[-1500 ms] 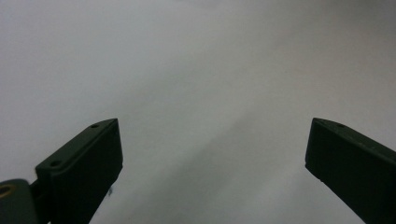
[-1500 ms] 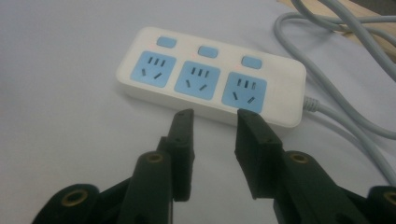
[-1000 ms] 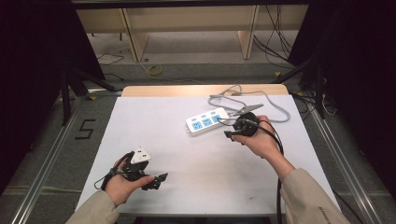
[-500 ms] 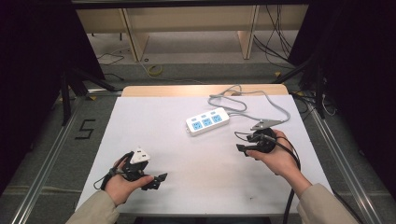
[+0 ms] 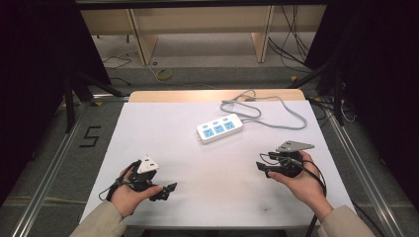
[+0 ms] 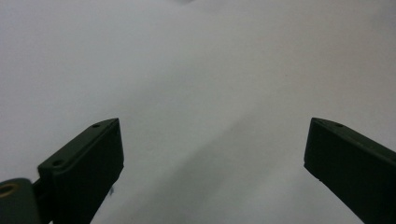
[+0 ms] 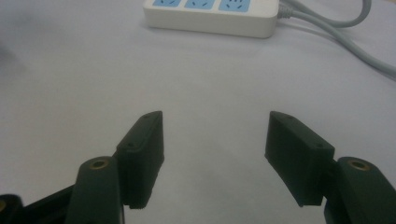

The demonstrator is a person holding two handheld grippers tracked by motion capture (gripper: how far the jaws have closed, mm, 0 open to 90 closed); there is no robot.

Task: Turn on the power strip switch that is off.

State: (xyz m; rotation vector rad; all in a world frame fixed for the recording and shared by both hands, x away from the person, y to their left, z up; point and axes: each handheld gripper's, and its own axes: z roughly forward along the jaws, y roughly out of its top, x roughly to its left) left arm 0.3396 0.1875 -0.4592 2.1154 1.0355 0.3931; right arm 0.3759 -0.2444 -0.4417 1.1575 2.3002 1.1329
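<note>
Resting apart from strip [image 5: 220,128]; right gripper [image 5: 263,167] jaws just opened wide, empty; left gripper [image 5: 169,188] wide, empty. Next, likely: re-approach strip.

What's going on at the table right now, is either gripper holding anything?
No, both are empty. A person holds a gripper in each hand over the white table. The right gripper has just been opening its jaws; they stand apart with nothing between them, pointing toward the white power strip, which lies flat a little way off with its grey cable looped behind it. The left gripper sits low at the near edge, jaws wide open over bare tabletop.
</note>
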